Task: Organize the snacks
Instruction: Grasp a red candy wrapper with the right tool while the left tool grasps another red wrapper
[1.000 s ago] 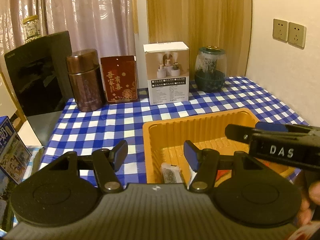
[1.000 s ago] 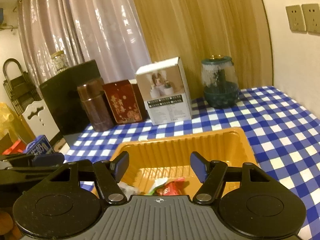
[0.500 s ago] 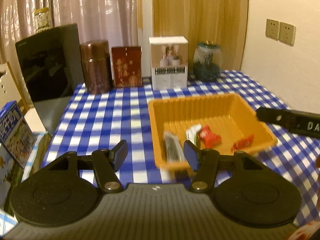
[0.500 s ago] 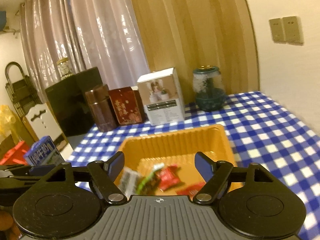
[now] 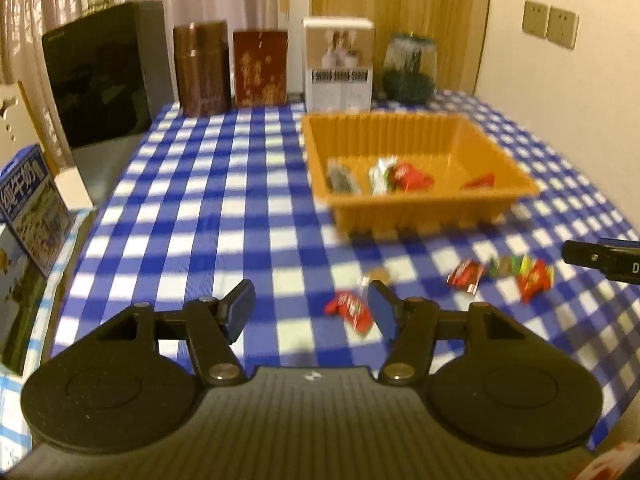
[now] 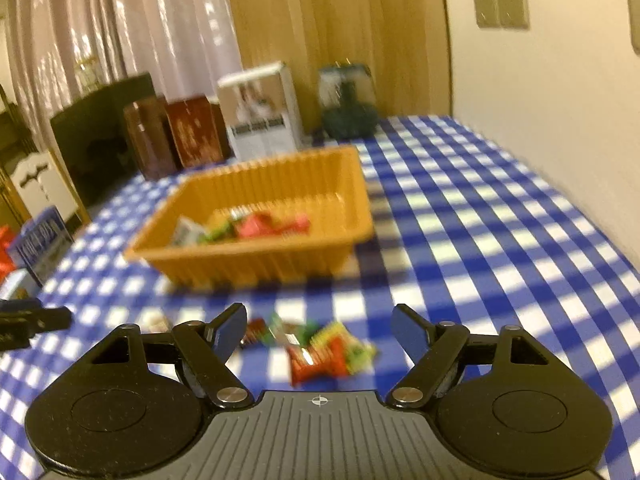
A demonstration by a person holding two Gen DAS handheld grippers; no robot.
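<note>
On the table (image 5: 224, 200), both tools, left (image 5: 311, 312) and right (image 6: 319, 332), are hanging wide open, gripping nothing; slippery wrappers (image 6: 320, 354) are risking escaping.

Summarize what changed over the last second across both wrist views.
Both grippers pulled back from the orange tray, which now sits farther off; loose wrapped snacks on the checked tablecloth have come into view. The left gripper and right gripper stayed open and empty. The tray still holds its few snacks, and the boxes and jar at the back have not moved.
</note>
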